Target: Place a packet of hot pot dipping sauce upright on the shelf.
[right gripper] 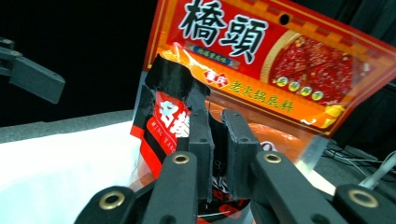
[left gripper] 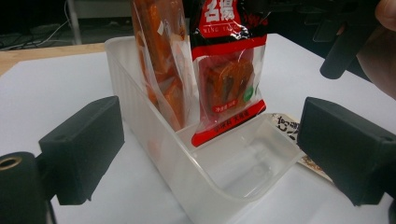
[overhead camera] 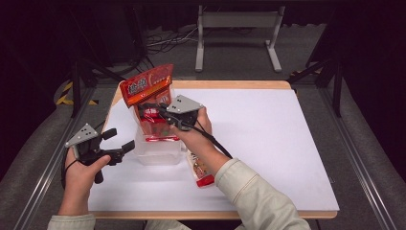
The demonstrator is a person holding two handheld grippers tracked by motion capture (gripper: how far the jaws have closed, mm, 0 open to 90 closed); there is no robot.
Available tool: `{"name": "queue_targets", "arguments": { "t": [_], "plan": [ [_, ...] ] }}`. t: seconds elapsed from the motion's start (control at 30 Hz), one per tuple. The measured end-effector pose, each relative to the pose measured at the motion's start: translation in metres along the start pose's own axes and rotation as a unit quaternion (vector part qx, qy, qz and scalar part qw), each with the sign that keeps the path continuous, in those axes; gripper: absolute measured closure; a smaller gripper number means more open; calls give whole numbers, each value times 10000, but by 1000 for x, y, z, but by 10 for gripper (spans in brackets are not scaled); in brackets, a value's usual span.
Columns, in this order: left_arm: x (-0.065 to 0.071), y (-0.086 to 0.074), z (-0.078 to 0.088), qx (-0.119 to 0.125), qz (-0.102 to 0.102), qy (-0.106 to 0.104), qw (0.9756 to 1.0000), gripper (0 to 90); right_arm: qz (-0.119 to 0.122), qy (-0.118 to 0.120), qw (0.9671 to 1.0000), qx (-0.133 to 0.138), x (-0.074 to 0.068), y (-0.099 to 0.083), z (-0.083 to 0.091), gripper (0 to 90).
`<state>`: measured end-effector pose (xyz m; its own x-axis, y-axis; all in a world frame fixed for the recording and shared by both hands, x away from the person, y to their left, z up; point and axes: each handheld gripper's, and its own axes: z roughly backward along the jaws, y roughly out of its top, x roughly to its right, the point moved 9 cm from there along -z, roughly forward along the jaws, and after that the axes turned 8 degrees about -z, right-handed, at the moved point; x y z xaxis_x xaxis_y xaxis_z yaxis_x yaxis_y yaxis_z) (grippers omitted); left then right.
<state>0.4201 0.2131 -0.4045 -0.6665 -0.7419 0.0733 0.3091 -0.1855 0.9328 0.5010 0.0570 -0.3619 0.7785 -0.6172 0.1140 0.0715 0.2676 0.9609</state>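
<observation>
A clear plastic bin (overhead camera: 160,158) (left gripper: 154,140) stands on the white mat. A large orange-red sauce packet (overhead camera: 146,85) (right gripper: 289,51) stands upright in it at the far side. In front of that packet a smaller black-and-red snack packet (left gripper: 229,70) (right gripper: 163,116) hangs into the bin, its lower edge near the bin's floor. My right gripper (overhead camera: 154,111) (right gripper: 217,116) is shut on that packet's top. My left gripper (overhead camera: 119,140) (left gripper: 212,154) stands open, left of the bin and apart from it, jaws pointing at it.
Another snack packet (overhead camera: 201,170) (left gripper: 287,126) lies flat on the mat (overhead camera: 268,143) right of the bin, partly under my right forearm. A grey metal stand (overhead camera: 237,21) sits on the floor beyond the table. Metal rails run along both sides.
</observation>
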Motion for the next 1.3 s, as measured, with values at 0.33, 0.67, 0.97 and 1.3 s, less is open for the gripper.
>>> {"name": "queue_targets", "arguments": {
  "t": [0.33, 0.67, 0.97, 1.3],
  "plan": [
    [0, 0, 0, -5, 23, 3, 10000, 83, -222, 273, 9993, -148, -10, -8, 0, 817],
    [2, 0, -2, -24, -10, -22, 10000, 83, -410, 554, 9968, -411, -15, -19, 4, 797],
    [1, -1, -2, -40, 9, -13, 10000, 83, -740, 735, 9925, -639, -13, -35, 6, 765],
    [2, -1, -4, -64, -7, -49, 10000, 83, -1138, 897, 9870, -701, -10, -43, 7, 601]
  ]
}}
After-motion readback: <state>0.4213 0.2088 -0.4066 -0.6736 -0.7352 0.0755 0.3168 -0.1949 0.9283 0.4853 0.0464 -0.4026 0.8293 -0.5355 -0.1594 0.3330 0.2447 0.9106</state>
